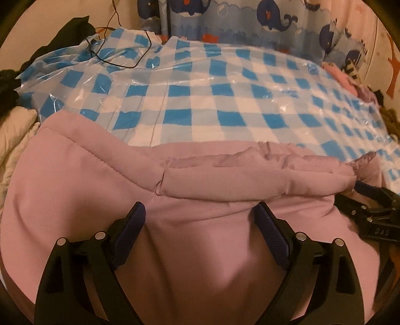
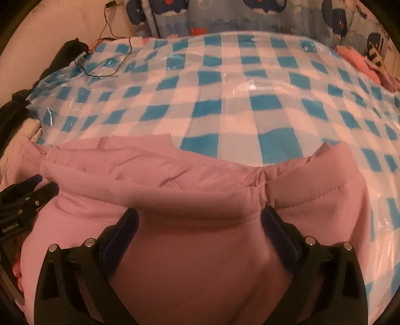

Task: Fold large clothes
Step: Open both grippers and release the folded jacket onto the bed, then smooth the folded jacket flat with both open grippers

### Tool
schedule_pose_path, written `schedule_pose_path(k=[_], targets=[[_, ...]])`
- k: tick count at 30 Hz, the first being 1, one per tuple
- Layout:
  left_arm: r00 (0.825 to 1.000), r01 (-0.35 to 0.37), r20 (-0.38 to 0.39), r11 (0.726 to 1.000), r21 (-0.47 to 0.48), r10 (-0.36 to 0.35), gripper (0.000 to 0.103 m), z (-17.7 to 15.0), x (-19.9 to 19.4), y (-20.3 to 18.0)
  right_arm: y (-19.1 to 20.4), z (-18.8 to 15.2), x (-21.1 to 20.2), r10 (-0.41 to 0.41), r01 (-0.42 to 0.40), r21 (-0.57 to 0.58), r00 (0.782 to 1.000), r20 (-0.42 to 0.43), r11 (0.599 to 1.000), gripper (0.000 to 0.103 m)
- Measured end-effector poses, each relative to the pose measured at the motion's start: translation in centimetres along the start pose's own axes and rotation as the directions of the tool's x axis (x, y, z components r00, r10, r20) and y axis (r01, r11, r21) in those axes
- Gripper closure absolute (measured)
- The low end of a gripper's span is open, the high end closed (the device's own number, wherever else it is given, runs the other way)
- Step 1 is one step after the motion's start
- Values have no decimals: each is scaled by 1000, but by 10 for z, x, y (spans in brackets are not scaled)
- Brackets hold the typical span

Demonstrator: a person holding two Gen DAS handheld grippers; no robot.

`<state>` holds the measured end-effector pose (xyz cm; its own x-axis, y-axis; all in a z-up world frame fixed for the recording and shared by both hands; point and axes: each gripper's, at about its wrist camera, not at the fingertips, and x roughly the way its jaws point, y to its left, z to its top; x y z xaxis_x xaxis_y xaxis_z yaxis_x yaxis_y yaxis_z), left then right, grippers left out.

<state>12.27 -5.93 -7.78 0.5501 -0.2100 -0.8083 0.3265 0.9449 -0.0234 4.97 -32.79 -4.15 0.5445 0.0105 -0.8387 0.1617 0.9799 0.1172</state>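
A pink padded jacket (image 1: 105,175) lies on the near part of a bed covered with a blue and white checked sheet (image 1: 225,100) under clear plastic. It also shows in the right wrist view (image 2: 175,180). My left gripper (image 1: 200,212) is open, its fingers wide apart and resting on the pink fabric just below a folded, stitched roll of the jacket. My right gripper (image 2: 200,215) is open too, its fingers straddling the fabric below the same roll. Each gripper shows at the other view's edge: the right gripper (image 1: 375,210) and the left gripper (image 2: 25,197).
Dark clothes (image 1: 62,37) and a cream padded garment (image 1: 15,130) are heaped at the left. A black cable (image 1: 120,57) lies on the sheet's far left. Pink clothes (image 1: 345,77) sit at the far right. A whale-print curtain (image 1: 250,20) hangs behind the bed.
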Motion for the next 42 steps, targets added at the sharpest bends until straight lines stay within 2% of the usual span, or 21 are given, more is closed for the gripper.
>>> schedule_pose_path(k=[3,6,9,11,13,15,20,25,26,28,30,32,34,37,42], targets=[[1000,-26,-4,1000,8,26,17,2,-13,-1,0,1,-10,19,-19,-1,1000,-12,1000,9],[988,-95,129,994,53,88,17,5,-50,-2,-3,6,-46,69,-73,27,991,115,997,9],[973,-153,189,982,107,131,17,9,-58,-7,-1,20,-62,71,-77,25,980,186,997,8],[973,-168,182,978,121,145,17,7,-49,-6,-1,28,-51,49,-52,18,986,163,998,8],[979,-152,157,982,110,134,17,3,-39,-2,-7,25,-25,4,-6,24,995,98,1000,8],[983,-116,150,989,87,102,17,-1,-33,3,-17,18,-3,36,-39,66,998,48,997,8],[981,-93,175,993,76,79,17,-9,-25,4,-23,11,10,61,-65,86,997,50,994,7],[976,-119,192,989,86,101,17,-17,-22,1,-19,17,-2,44,-48,87,998,51,995,8],[976,-122,192,989,86,104,17,-18,-22,2,-13,21,-15,34,-41,76,995,90,996,8],[976,-120,194,989,84,102,17,-19,-22,2,6,31,-37,69,-75,36,985,161,996,8],[975,-122,198,989,84,103,17,-20,-23,2,36,41,-49,100,-96,-32,977,189,995,8],[975,-120,198,989,81,102,17,-21,-23,3,58,47,-42,115,-103,-77,980,163,992,8],[975,-114,199,990,78,97,17,-21,-23,3,74,46,-21,96,-83,-105,987,127,991,8],[976,-96,203,993,73,80,17,-21,-26,4,69,27,26,65,-64,-71,998,21,995,7],[971,-88,227,993,79,68,17,-25,-29,2,67,19,31,74,-71,-63,996,43,995,7]])
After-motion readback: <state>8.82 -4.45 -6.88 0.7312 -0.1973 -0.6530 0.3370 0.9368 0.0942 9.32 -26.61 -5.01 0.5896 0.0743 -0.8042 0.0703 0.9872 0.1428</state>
